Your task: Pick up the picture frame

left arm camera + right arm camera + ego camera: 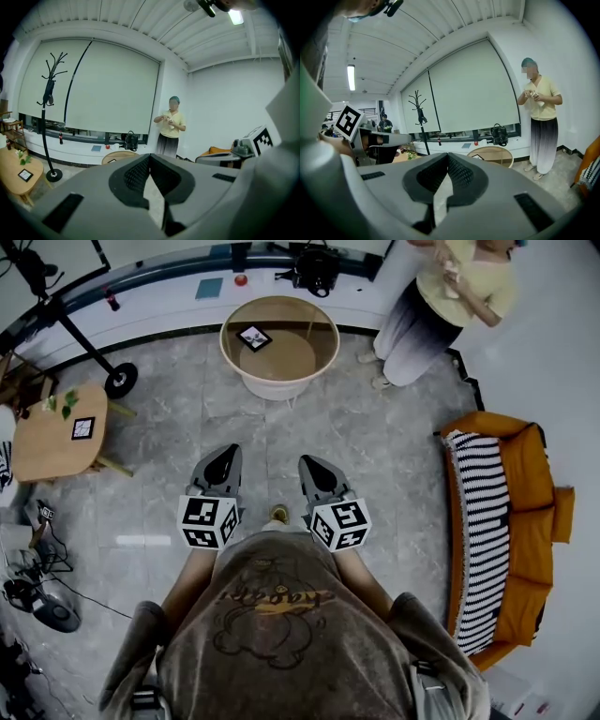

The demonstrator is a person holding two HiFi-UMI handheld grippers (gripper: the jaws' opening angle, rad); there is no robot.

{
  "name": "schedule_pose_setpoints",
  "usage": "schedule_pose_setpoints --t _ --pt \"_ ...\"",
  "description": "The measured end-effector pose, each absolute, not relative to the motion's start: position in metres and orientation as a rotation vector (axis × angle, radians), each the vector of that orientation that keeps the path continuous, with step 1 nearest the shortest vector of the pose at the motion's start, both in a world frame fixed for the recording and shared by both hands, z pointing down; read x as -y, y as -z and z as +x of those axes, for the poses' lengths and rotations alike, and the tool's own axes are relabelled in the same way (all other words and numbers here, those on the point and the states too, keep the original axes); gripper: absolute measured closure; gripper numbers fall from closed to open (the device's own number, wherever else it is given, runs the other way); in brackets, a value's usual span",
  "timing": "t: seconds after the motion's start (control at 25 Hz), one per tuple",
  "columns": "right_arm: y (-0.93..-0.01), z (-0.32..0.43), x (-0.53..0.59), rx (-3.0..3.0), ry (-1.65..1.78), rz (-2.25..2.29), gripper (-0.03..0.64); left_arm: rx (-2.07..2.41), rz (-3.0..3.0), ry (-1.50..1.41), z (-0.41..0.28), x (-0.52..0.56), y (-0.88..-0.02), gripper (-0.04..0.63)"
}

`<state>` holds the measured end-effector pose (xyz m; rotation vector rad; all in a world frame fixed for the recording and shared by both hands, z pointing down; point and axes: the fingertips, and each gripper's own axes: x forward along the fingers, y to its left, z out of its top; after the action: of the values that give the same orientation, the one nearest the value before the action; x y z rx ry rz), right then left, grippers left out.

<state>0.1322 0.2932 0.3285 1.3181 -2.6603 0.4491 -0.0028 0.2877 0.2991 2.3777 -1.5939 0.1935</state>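
A small black-framed picture [254,337] lies on the round wooden table [232,352] across the grey floor, ahead of me; it also shows in the left gripper view [111,161] and the right gripper view [477,157]. A second small black frame [82,427] rests on the low wooden side table [37,451] at the left. My left gripper [225,457] and right gripper [312,465] are held side by side in front of my body, well short of both tables. Both are shut with nothing between the jaws [150,157] [447,157].
A person [450,296] stands to the right of the round table. An orange sofa with a striped blanket [497,521] lines the right side. A coat stand's base [120,379] sits at the left, and a black bag [317,268] on the window ledge. Cables and a fan [47,610] lie lower left.
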Motion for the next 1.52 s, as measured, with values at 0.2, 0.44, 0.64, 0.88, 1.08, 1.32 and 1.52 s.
schedule_pose_setpoints --t 0.2,0.44,0.64,0.88,1.08,1.32,1.52 --pt "-0.329 0.148 -0.254 2.673 -0.442 1.289 0.6 1.635 2.354 -0.176 0.008 -0.25 -0.299 0.577" --pt "-0.336 0.161 -0.221 2.688 -0.455 1.25 0.6 1.68 2.32 -0.179 0.015 -0.222 -0.304 0.577" --pt "-0.348 0.159 -0.208 2.69 -0.481 1.21 0.599 1.709 2.289 -0.192 0.01 -0.211 -0.312 0.577" --pt "-0.357 0.155 -0.19 2.685 -0.489 1.197 0.6 1.71 2.28 -0.191 0.008 -0.19 -0.32 0.577" --pt "-0.361 0.151 -0.162 2.677 -0.478 1.218 0.6 1.697 2.29 -0.179 0.004 -0.158 -0.325 0.577" --pt "-0.364 0.147 -0.122 2.665 -0.488 1.232 0.6 1.676 2.299 -0.173 0.001 -0.117 -0.326 0.577" --pt "-0.371 0.126 -0.084 2.655 -0.504 1.223 0.6 1.655 2.299 -0.187 -0.015 -0.077 -0.332 0.577"
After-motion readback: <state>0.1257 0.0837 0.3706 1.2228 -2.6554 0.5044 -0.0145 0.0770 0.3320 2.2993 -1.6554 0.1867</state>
